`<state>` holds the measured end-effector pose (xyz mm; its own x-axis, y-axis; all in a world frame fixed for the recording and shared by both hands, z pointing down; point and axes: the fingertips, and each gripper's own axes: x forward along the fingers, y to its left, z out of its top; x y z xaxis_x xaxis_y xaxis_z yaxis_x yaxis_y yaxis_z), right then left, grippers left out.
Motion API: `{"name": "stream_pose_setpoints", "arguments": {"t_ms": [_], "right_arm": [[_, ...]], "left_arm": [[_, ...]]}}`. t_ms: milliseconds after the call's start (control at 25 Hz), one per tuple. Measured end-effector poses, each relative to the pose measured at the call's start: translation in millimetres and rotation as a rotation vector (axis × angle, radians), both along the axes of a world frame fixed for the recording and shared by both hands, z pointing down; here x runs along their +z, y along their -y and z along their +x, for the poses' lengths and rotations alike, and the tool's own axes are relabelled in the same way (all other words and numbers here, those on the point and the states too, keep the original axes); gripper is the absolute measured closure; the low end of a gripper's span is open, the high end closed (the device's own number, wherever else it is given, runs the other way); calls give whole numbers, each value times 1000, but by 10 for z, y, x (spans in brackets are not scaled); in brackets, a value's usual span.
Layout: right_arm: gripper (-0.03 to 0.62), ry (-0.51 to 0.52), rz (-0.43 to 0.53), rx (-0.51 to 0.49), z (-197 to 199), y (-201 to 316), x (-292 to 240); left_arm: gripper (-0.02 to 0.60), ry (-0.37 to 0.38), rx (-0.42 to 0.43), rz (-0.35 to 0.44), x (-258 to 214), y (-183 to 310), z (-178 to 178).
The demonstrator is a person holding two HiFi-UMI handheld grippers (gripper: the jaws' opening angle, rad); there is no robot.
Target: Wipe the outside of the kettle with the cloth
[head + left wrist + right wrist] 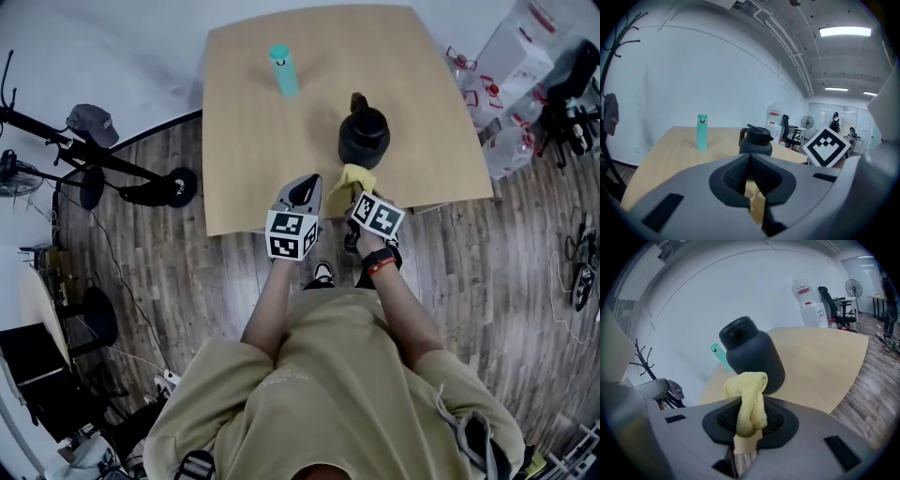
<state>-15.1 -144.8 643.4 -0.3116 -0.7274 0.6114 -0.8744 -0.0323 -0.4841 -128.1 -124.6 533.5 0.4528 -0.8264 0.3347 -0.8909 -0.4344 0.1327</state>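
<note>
**Cloth gripped, wiping judged not yet begun**

The yellow cloth (747, 401) is clenched in the fingers of the right gripper (749, 420) and held just beside the dark kettle (364, 136), which stands on the table (253, 122). The left gripper (750, 164) is closed on nothing. Contact with the kettle cannot be confirmed, so the whole wipe is judged outstanding.

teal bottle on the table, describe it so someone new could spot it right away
Start at the light wooden table. Toward its far edge stands the teal bottle, upright. It is slim and bright, unlike the squat dark kettle nearer the person.
</note>
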Motion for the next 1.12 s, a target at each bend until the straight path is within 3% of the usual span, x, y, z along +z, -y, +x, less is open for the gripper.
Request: {"name": "stream_pose_setpoints", "arguments": {"t_ms": [520,1120], "right_arm": [[507,32,-41,-75,-850,373,198],[507,55,-73,10,-856,824,442]], "left_arm": [[558,2,-104,-7,29,72,-581],[558,28,-135,-34,117,114,-796]]}}
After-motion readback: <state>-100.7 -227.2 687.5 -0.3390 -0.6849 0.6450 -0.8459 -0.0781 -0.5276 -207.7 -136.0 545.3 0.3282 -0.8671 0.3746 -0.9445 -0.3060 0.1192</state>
